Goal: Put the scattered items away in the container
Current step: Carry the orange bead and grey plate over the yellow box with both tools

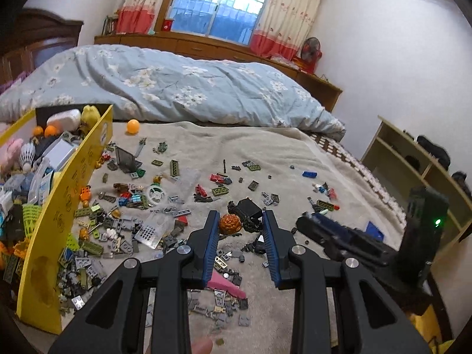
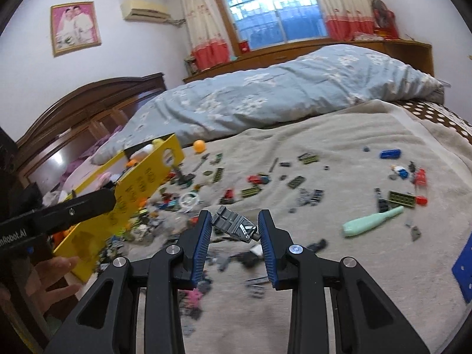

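Many small toy bricks and parts lie scattered on a beige blanket (image 1: pixel 295 153) on the bed. A yellow box (image 1: pixel 73 194), full of toys, stands at the left; it also shows in the right wrist view (image 2: pixel 141 188). My left gripper (image 1: pixel 240 221) is open, its jaws either side of an orange knobbly piece (image 1: pixel 231 223) and a black toy part (image 1: pixel 247 208). My right gripper (image 2: pixel 234 221) is shut on a grey and black toy part (image 2: pixel 234 227), held above the blanket. The right gripper shows at the right of the left wrist view (image 1: pixel 348 236).
A blue floral duvet (image 1: pixel 177 88) lies across the far side of the bed. An orange ball (image 1: pixel 132 126) lies by the box. A mint green bottle-shaped toy (image 2: pixel 371 221) and a blue plate (image 2: pixel 463 265) lie at the right. A wooden shelf (image 1: pixel 413 159) stands beside the bed.
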### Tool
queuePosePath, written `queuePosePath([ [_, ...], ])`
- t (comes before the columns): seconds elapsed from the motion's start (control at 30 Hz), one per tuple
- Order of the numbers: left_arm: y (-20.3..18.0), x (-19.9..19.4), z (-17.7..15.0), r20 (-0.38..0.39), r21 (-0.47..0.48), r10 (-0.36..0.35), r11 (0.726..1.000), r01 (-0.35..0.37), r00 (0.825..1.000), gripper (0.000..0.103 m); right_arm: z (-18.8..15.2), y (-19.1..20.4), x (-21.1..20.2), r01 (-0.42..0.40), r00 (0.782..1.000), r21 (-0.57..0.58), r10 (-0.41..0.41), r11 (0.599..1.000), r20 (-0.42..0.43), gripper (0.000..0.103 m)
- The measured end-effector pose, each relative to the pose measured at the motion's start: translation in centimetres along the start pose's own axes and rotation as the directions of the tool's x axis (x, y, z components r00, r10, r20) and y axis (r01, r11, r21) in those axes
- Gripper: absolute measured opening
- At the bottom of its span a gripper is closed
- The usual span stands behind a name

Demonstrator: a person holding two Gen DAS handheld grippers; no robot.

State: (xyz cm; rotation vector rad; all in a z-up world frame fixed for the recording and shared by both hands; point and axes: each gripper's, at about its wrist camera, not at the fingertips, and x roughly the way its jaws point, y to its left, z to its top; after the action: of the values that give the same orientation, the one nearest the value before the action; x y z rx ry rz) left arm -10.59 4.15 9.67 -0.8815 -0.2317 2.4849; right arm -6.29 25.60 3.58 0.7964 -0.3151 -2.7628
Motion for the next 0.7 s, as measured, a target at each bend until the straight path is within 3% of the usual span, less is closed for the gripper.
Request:
queuePosePath([
  [0.43,4.9,-3.9,0.7,0.051,-0.139,-0.032,0.989,0.039,0.998,0.029,-0.4,3.5,1.0,-0.051,0.998,-0.056,0.050,0.997,-0.028,0.033],
  [0.7,7.1,-5.5,0.9,0.083,-0.157,0.038,0.987,-0.024,0.996,0.029,-0.3,5.6,1.9,-0.077,0.996,-0.084,0.073,0.993,-0.046,0.033],
])
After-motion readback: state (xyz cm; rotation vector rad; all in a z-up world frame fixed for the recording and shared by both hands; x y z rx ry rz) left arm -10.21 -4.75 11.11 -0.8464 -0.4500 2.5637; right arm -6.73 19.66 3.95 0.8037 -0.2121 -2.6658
